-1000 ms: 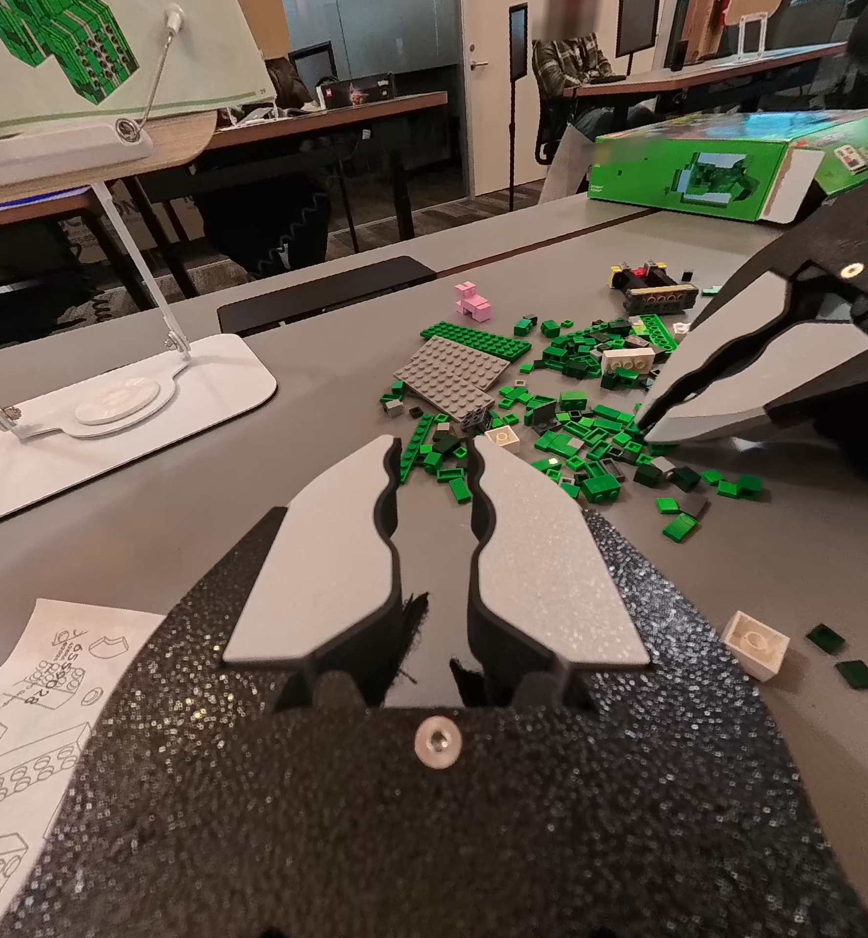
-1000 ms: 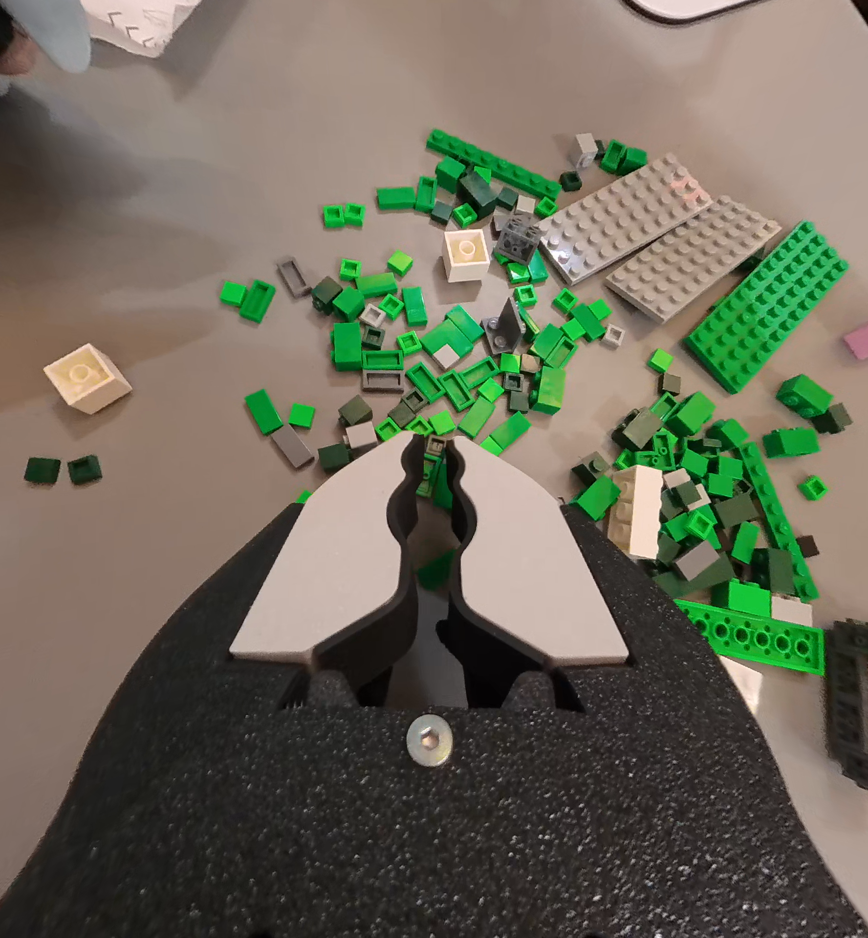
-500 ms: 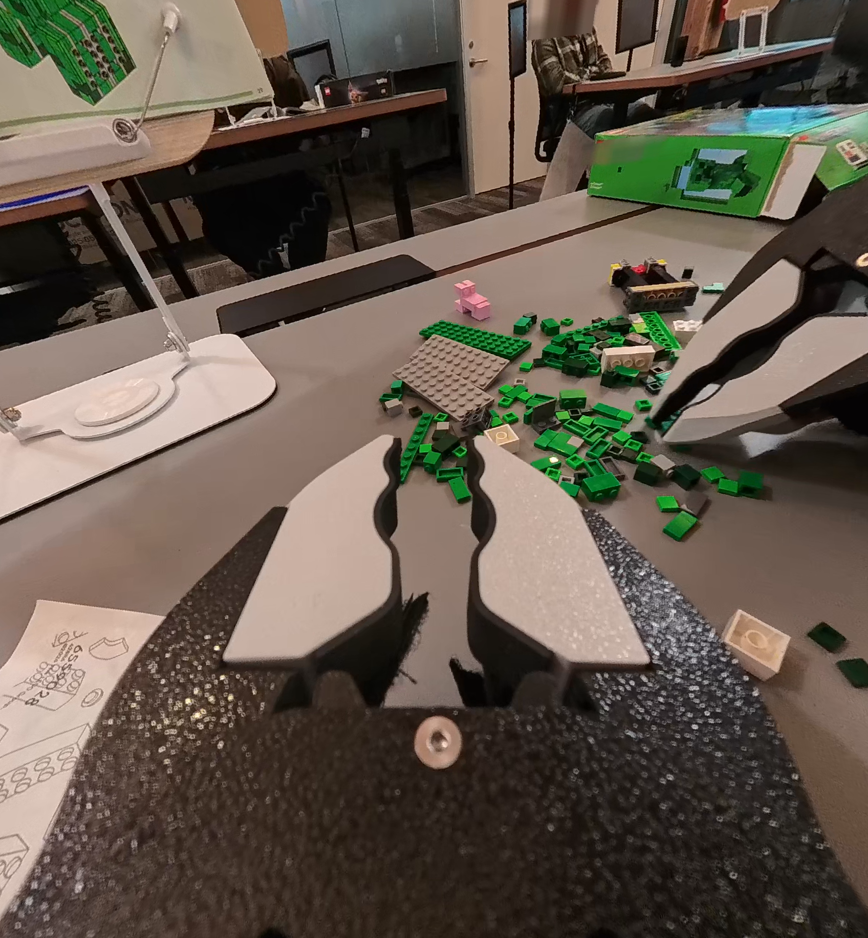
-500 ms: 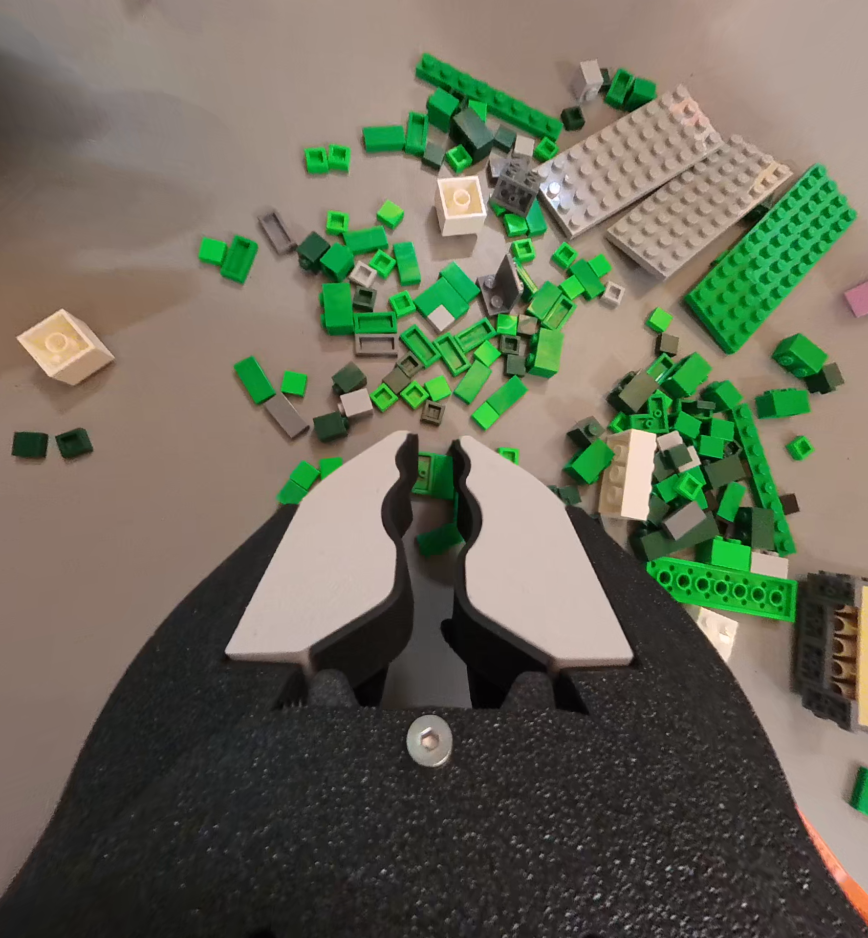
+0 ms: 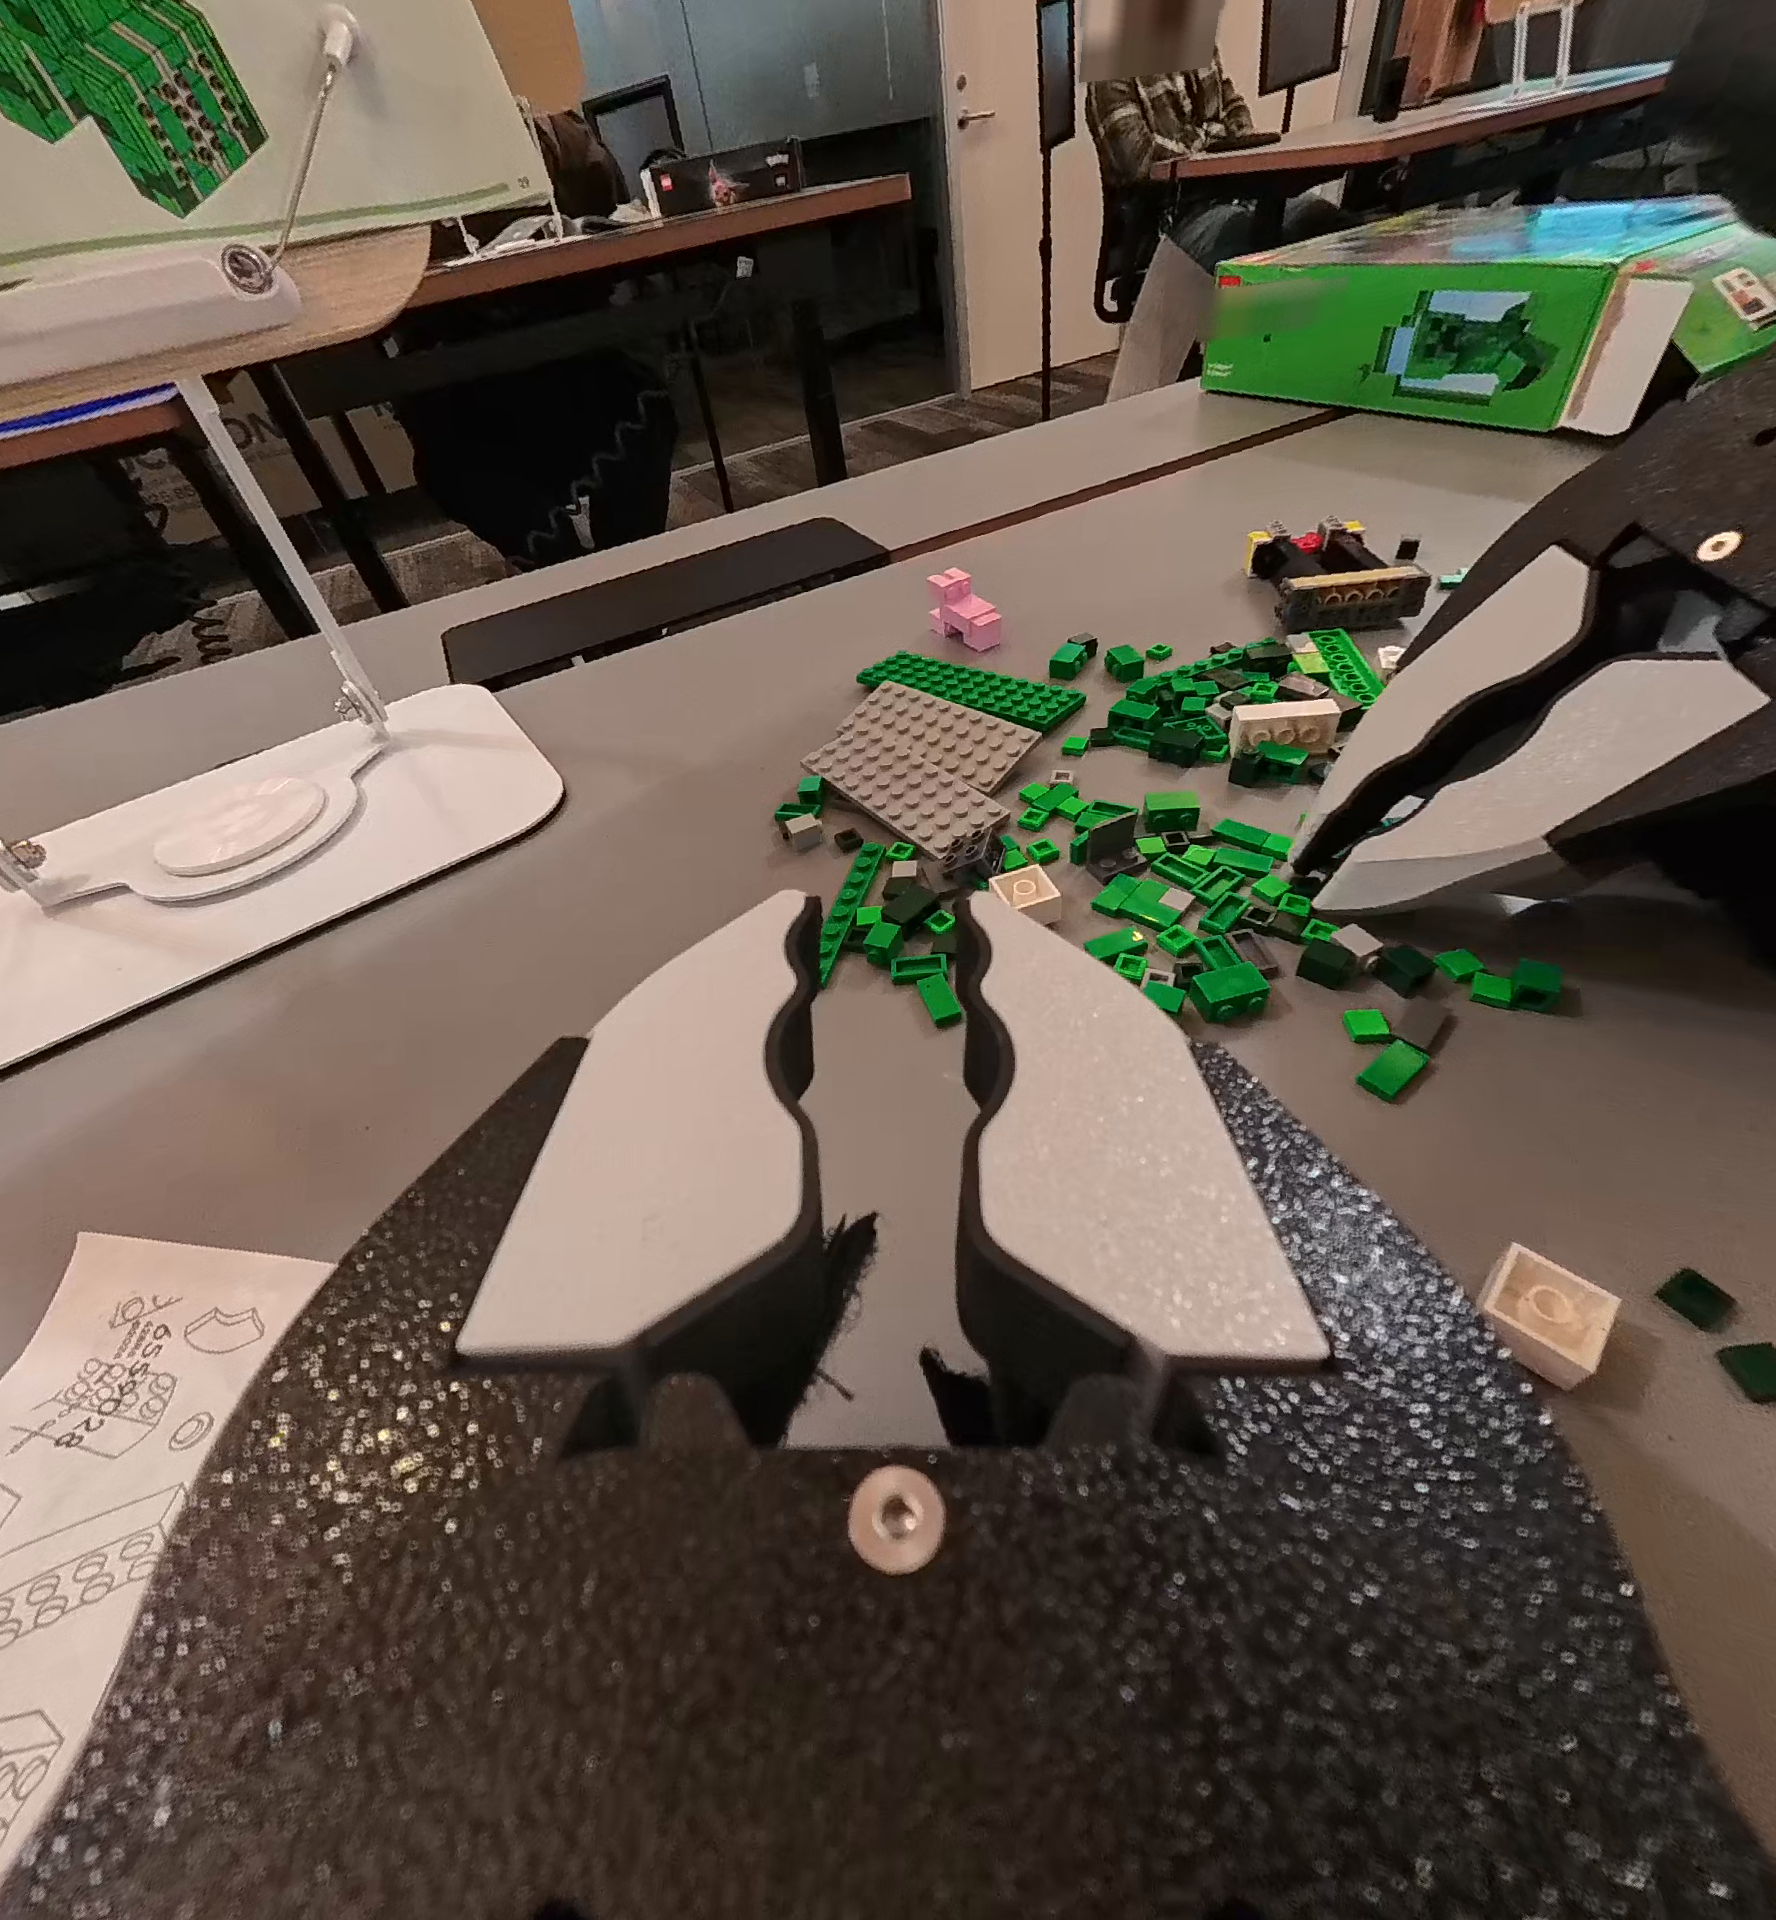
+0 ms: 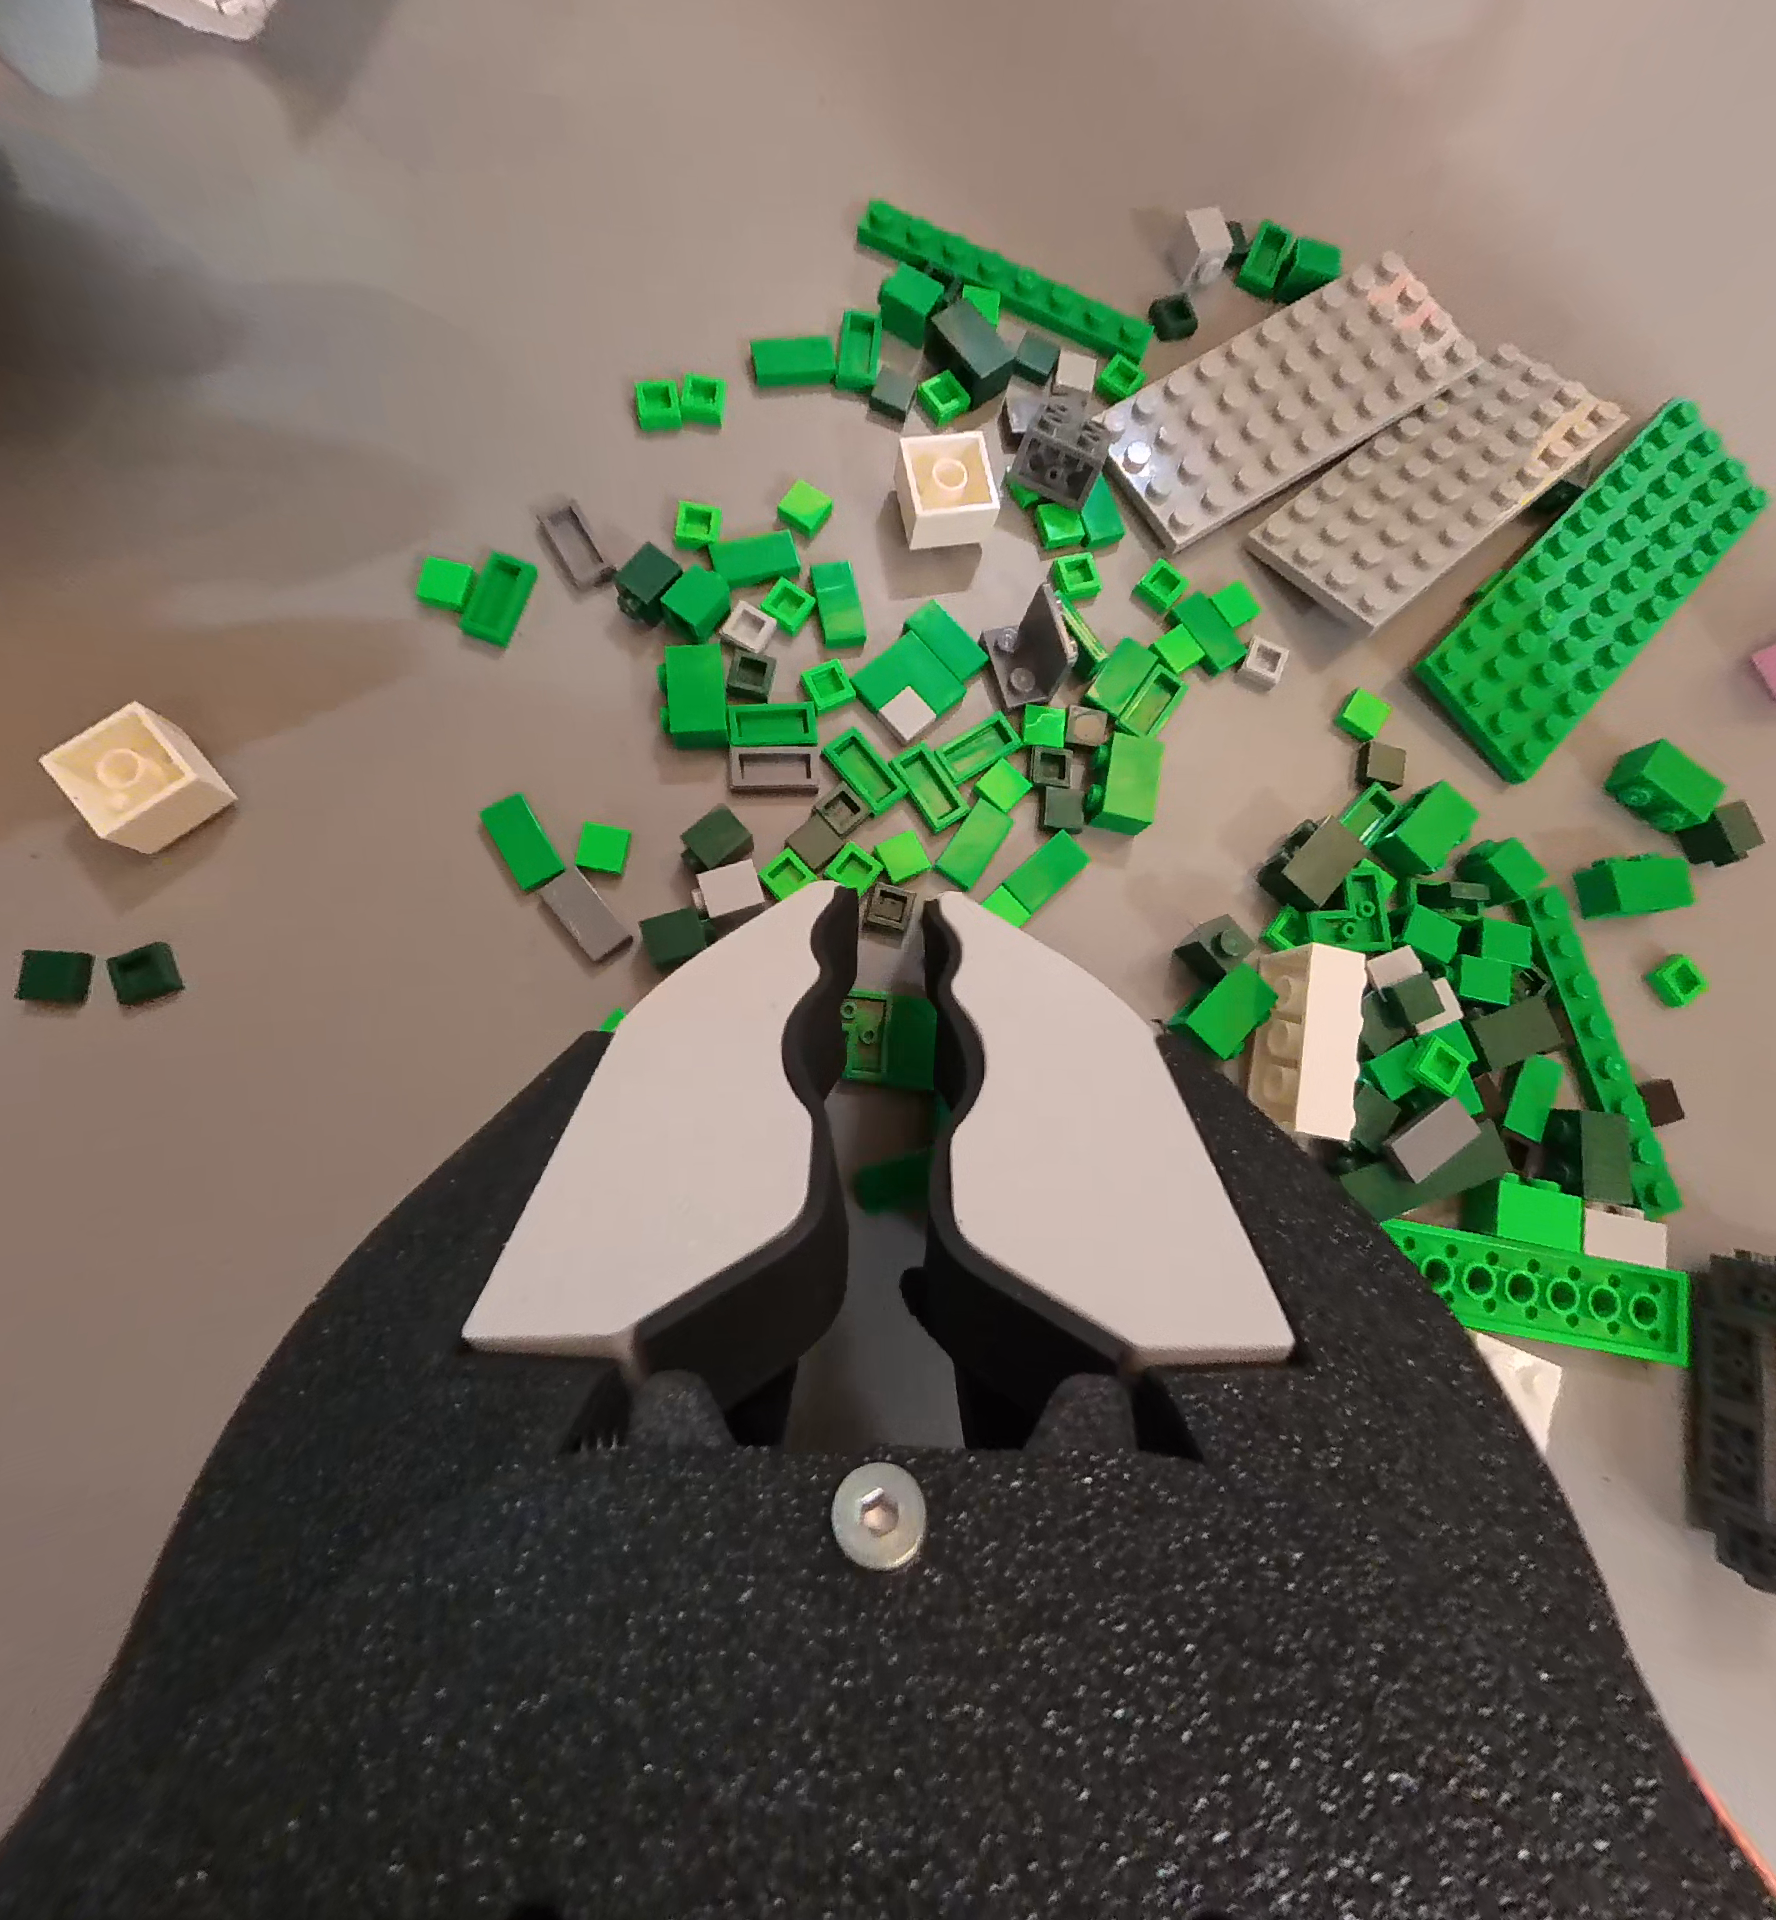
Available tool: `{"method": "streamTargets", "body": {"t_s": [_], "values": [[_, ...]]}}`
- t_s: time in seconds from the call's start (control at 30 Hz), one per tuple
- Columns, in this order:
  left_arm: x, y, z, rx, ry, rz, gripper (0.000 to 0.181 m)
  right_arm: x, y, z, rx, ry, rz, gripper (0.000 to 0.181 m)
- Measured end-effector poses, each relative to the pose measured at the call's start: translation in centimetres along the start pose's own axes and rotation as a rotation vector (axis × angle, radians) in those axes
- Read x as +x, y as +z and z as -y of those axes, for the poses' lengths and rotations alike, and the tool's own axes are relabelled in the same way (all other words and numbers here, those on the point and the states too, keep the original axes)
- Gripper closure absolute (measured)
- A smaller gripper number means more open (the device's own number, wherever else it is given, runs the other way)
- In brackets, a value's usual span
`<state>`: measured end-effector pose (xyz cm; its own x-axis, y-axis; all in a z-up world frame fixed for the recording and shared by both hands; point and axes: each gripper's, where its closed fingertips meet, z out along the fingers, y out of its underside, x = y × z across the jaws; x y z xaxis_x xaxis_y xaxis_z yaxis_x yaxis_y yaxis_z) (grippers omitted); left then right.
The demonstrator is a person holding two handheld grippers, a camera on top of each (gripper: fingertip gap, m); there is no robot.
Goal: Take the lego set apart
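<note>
Loose lego pieces [image 6: 915, 727], mostly small green tiles, lie scattered on the grey table. Two grey plates [image 6: 1279, 416] and a green plate [image 6: 1590, 582] lie at the far side of the pile. A dark, partly built block [image 6: 1767, 1423] sits at the right edge. My right gripper [image 6: 886, 909] is down on the pile with its jaws a narrow gap apart, and a small dark tile [image 6: 889, 906] lies between the tips. I cannot tell if it is gripped. The right gripper also shows in the left wrist view [image 5: 1320, 883]. My left gripper [image 5: 889, 914] is open and empty, above the table before the pile.
A white brick [image 5: 1549, 1325] and two dark green tiles [image 6: 99, 977] lie apart from the pile. A pink pig figure [image 5: 962, 613] stands behind the plates. A green set box [image 5: 1435, 332] is at the back right, a white booklet stand [image 5: 240, 831] at the left, a printed sheet [image 5: 53, 1455] nearby. About 15 cm separates my left fingertips from my right. The left gripper is farther from the green plate [image 6: 1590, 582], some 20 cm, than the right, some 15 cm. Seen from the left wrist view [image 5: 971, 689] as well.
My right gripper lifted back from the pile half a second ago and has come down onto it again, tips around a small dark tile. My left gripper has not moved.
</note>
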<state>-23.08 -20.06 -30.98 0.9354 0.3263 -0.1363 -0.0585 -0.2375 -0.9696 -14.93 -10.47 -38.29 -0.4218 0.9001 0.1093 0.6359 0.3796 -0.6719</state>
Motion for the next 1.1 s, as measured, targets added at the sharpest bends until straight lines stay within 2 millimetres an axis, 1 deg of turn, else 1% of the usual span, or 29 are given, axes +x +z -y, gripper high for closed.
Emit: {"method": "streamTargets", "body": {"t_s": [0.07, 0.17, 0.23, 0.27, 0.3, 0.37, 0.43, 0.47, 0.53, 0.6, 0.73, 0.9, 1.0, 1.1], "values": [[0.0, 0.0, 0.0, 0.000, 0.001, 0.000, 0.157, -0.1, 0.0, 0.0, 0.000, 0.007, 0.009, 0.174], [0.0, 0.0, 0.0, 0.000, 0.002, 0.000, 0.157, 0.0, -0.1, -0.1, -0.002, -0.022, 0.000, 0.174], [0.0, 0.0, 0.0, 0.001, 0.002, 0.000, 0.157, -0.3, -0.4, 0.4, 0.032, -0.052, 0.007, 0.174], [0.0, 0.0, 0.0, 0.002, 0.002, 0.000, 0.157, -0.9, -0.8, 1.0, 0.078, -0.077, 0.045, 0.174], [0.0, 0.0, 0.0, 0.002, 0.001, 0.000, 0.157, -2.1, -1.3, 1.7, 0.133, -0.113, 0.107, 0.174], [0.0, 0.0, 0.0, 0.002, -0.001, -0.001, 0.157, -5.1, -2.3, 2.6, 0.219, -0.208, 0.261, 0.174], [0.0, 0.0, 0.0, 0.002, -0.001, -0.002, 0.157, -8.1, -2.9, 2.3, 0.228, -0.303, 0.402, 0.174], [0.0, 0.0, 0.0, 0.002, -0.001, -0.002, 0.157, -9.2, -2.8, 2.0, 0.206, -0.332, 0.450, 0.174], [0.0, 0.0, 0.0, 0.002, 0.000, -0.002, 0.157, -10.8, -2.5, 1.3, 0.155, -0.365, 0.521, 0.174], [0.0, 0.0, 0.0, 0.002, -0.001, -0.002, 0.157, -11.6, -2.2, 0.9, 0.125, -0.391, 0.545, 0.174], [0.0, 0.0, 0.0, 0.001, -0.001, -0.002, 0.157, -12.0, -1.8, 0.7, 0.111, -0.398, 0.555, 0.173], [0.0, 0.0, 0.0, 0.001, -0.001, -0.004, 0.157, -11.5, -2.2, 1.3, 0.151, -0.377, 0.538, 0.170], [0.0, 0.0, 0.0, 0.003, -0.005, -0.004, 0.157, -10.3, -2.3, 1.7, 0.185, -0.363, 0.484, 0.170], [0.0, 0.0, 0.0, 0.003, -0.009, -0.004, 0.157, -8.0, -2.5, 2.3, 0.230, -0.309, 0.385, 0.170]]}}
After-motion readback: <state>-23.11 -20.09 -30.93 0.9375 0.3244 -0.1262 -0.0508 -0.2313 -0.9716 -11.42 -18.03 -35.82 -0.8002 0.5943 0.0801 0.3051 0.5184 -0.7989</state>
